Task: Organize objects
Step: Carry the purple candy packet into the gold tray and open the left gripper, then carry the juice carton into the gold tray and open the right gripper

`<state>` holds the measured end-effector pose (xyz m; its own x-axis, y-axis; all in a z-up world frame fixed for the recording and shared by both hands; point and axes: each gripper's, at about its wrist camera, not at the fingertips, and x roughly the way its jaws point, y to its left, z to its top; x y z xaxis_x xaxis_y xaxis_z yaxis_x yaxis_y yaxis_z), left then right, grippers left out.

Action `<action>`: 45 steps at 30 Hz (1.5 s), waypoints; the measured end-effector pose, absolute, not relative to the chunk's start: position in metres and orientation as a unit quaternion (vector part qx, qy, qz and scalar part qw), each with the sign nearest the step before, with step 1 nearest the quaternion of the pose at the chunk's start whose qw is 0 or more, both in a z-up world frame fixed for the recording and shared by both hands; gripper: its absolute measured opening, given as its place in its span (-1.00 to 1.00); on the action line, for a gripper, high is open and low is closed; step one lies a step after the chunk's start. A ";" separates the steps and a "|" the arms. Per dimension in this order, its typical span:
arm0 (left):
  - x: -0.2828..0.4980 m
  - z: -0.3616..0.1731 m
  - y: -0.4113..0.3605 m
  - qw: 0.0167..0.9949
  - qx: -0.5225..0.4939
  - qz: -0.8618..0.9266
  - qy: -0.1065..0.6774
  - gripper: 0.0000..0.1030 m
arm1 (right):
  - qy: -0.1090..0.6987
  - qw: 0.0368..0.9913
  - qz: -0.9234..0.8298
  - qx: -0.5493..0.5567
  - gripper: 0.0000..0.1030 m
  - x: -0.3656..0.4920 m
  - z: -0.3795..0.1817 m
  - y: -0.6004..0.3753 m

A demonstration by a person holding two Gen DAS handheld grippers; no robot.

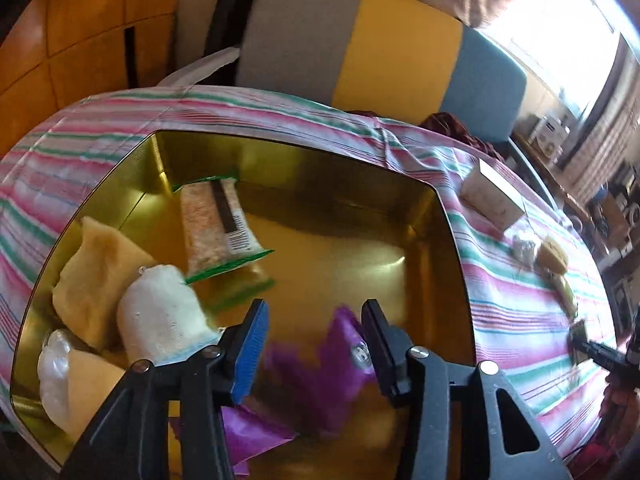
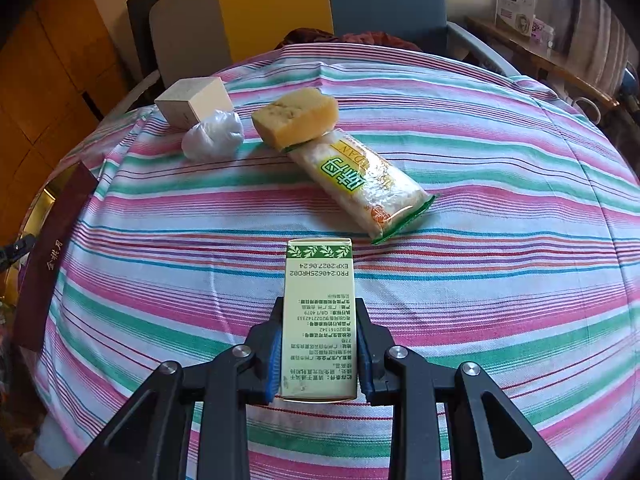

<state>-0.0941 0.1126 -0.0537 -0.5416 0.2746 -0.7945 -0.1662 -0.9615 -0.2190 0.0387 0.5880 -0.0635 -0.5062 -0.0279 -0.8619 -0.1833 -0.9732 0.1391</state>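
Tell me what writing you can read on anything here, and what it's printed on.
"PRO:240625HRD02" and "EXP:2027 06 24": seen upside down on the green-topped box in the right gripper.
Its smaller lines: too small to read.
Snack packet: large green characters, illegible.
Barcode packet in the gold tin: digits blurred.

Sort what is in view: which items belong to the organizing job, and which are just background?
Job:
gold tin holding packets
purple packet beneath the open left tongs
green-printed box clamped in the right tongs
rice cracker packet, yellow cake wedge, white bundle, beige box

Background:
chair
wooden cabinets
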 end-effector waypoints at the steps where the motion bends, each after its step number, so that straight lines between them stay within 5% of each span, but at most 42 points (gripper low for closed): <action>1: -0.093 -0.053 0.110 0.124 -0.459 0.877 -0.065 -0.06 | 0.106 0.045 0.861 -0.495 -0.41 0.038 -0.064 0.588; 25: -0.013 -0.029 0.122 0.202 -0.380 0.901 -0.059 0.13 | 0.077 0.005 0.890 -0.449 -0.41 0.044 -0.031 0.547; 45: 0.001 -0.018 0.079 0.189 -0.366 0.907 -0.084 0.13 | -0.037 -0.076 0.898 -0.431 -0.41 0.029 0.016 0.344</action>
<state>0.0007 0.0791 -0.0183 -0.6610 0.4047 -0.6319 -0.2826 -0.9143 -0.2900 0.0285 0.3437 0.0157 -0.6168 -0.1057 -0.7800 0.1689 -0.9856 0.0000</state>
